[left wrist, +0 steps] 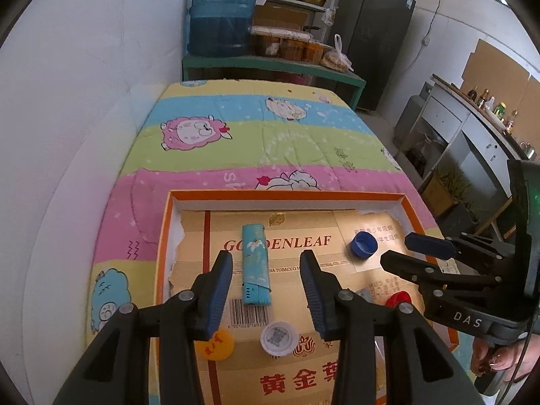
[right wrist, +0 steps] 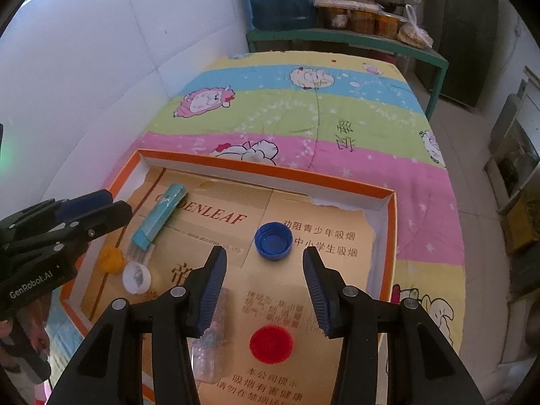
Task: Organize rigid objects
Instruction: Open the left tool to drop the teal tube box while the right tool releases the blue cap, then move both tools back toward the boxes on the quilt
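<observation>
Left tongs (left wrist: 266,290): jaws apart, empty, poised over the turquoise lighter (left wrist: 255,265) in the orange-rimmed tray (left wrist: 287,196), which lies on a cartoon-sheep quilt (left wrist: 236,128) over a bed.
Right tongs (right wrist: 265,290): jaws apart, empty, between the blue cap (right wrist: 273,240) and the red cap (right wrist: 271,343).

Contents, left to right: yellow cap (left wrist: 216,346), white cap (left wrist: 279,336), lighter, a clear wrapped item (right wrist: 211,344) (possibly plastic; poorly resolved), red cap, blue cap.

Risks: the caps are light and shallow, so a closing pad could flick one away; the soft quilt may let the tray tip under pressure; the two tongs sit near enough to collide.

Legible writing: liner "GOLDENLEAF", "TOBACCO", "黄金"; handles "DAS", "GenRobot.AI"; barcode near lighter.
</observation>
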Demonstrator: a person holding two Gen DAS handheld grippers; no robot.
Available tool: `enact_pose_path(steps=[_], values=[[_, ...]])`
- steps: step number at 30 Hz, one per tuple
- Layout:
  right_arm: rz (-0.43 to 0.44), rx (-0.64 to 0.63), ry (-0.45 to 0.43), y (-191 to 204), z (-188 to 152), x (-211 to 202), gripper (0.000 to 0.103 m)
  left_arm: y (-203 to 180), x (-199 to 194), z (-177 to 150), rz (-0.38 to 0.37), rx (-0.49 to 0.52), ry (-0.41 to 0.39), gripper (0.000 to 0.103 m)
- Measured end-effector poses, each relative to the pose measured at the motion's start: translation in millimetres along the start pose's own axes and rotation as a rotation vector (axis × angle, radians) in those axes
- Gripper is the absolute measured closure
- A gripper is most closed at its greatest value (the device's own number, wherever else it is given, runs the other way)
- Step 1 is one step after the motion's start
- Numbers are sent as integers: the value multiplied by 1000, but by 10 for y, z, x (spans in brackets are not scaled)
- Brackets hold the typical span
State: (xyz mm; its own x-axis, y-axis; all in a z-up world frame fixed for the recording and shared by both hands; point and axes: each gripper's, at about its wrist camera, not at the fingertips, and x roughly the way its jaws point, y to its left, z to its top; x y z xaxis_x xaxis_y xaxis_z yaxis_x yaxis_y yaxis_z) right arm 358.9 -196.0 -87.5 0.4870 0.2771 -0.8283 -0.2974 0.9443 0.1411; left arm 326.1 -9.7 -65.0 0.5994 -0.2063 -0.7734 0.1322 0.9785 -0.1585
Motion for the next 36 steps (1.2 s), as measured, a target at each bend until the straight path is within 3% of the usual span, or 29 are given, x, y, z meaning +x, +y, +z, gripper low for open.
enact_pose_path(steps=[24, 36], values=[[-26, 44, -128, 216, -425, -703, 55, -68, -644, -463, 6, -4, -81, 62], [-39, 64, -186, 347, -770, -994, 55, -271, -1017, -749, 31, 76, -151, 62]])
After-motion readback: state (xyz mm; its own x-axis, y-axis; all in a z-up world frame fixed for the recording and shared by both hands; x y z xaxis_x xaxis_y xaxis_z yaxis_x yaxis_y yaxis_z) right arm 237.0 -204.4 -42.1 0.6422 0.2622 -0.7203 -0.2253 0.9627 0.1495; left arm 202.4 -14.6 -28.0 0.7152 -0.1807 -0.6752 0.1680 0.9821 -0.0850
